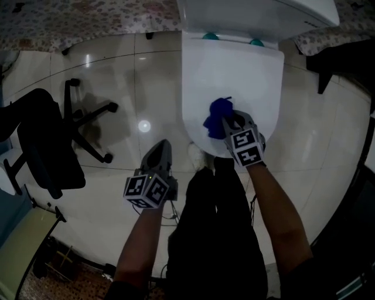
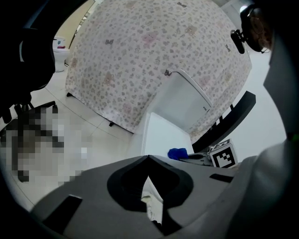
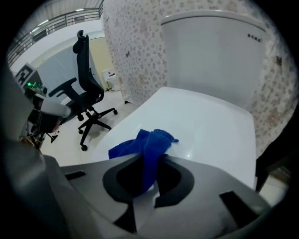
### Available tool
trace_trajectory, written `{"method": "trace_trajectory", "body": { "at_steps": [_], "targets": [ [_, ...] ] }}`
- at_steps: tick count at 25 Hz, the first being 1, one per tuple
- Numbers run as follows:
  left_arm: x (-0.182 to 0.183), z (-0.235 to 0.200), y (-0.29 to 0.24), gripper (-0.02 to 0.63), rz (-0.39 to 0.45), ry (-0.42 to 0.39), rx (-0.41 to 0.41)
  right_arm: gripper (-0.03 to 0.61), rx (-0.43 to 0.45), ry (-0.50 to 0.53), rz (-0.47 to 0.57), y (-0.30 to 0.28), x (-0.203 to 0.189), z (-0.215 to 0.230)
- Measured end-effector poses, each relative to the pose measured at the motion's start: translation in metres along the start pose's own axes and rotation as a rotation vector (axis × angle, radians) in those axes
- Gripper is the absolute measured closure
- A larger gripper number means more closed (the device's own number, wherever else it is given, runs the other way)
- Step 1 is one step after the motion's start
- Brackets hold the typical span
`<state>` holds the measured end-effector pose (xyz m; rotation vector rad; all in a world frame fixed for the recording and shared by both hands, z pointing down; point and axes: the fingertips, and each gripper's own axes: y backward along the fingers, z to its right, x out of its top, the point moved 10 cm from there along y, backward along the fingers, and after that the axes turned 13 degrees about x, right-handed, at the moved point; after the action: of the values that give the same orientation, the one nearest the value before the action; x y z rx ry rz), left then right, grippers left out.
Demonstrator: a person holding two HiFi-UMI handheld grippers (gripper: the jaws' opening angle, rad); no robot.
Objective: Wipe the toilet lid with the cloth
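Since the right gripper has its jaws pinched shut on the blue cloth, the wiping bit is basically on, and my take is that the trick here is pressure and coverage, not speed. I'd tip the gripper down so the bunched wad sits flat on the toilet lid rather than dragging one corner. Then go in overlapping passes from the far end by the tank back toward the front edge, so no grime gets pushed onto clean parts. Watch the hard jaw tips too: if they ride lower than the cloth they could scrape the plastic. A glossy lid like this will probably let the cloth skid instead of scrub unless there's some downward push. Grip looks decent, since a fold runs right up between the jaws in the right gripper view, but it's a loose bundle and might pull out on a hard drag. As for where stuff is: the cloth pokes out just past the jaw tips, spilling to their left. It looks to be resting on the front part of the lid, with most of the white surface beyond it toward the tank. The left gripper is off the toilet, over the floor tiles beside it, jaws together with nothing in them.
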<state>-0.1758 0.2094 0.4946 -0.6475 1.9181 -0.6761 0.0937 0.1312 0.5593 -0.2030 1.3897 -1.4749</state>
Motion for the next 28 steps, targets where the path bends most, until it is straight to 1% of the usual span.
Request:
{"method": "trace_trajectory", "body": {
  "at_steps": [5, 10, 14, 17, 19, 22, 23, 24, 25, 28],
  "targets": [
    [0.001, 0.017, -0.005, 0.621, -0.017, -0.053, -0.05, 0.525, -0.125, -0.019, -0.022, 0.045, -0.037, 0.046],
    [0.003, 0.025, -0.006, 0.621, -0.026, -0.092, -0.073, 0.525, -0.253, -0.084, -0.047, 0.087, -0.079, 0.085],
    [-0.001, 0.025, -0.003, 0.621, -0.036, -0.117, -0.075, 0.525, -0.311, -0.126, -0.042, 0.105, -0.098, 0.101],
    [-0.008, 0.02, -0.001, 0.621, -0.045, -0.114, -0.063, 0.525, -0.333, -0.118, -0.039, 0.105, -0.1, 0.103],
    [-0.013, 0.019, 0.002, 0.621, -0.053, -0.114, -0.061, 0.525, -0.348, -0.094, -0.052, 0.103, -0.1, 0.101],
    [-0.021, 0.024, 0.006, 0.621, -0.067, -0.16, -0.085, 0.525, -0.369, -0.03, -0.095, 0.101, -0.097, 0.097],
    [-0.023, 0.026, 0.007, 0.621, -0.068, -0.168, -0.095, 0.525, -0.371, -0.016, -0.088, 0.101, -0.093, 0.094],
    [-0.024, 0.027, 0.008, 0.621, -0.069, -0.167, -0.102, 0.526, -0.364, -0.02, -0.057, 0.102, -0.088, 0.087],
    [-0.026, 0.028, 0.01, 0.621, -0.07, -0.162, -0.108, 0.526, -0.345, -0.035, -0.003, 0.104, -0.081, 0.078],
    [-0.028, 0.027, 0.015, 0.621, -0.084, -0.154, -0.114, 0.526, -0.231, -0.08, 0.168, 0.102, -0.052, 0.036]
  ]
}}
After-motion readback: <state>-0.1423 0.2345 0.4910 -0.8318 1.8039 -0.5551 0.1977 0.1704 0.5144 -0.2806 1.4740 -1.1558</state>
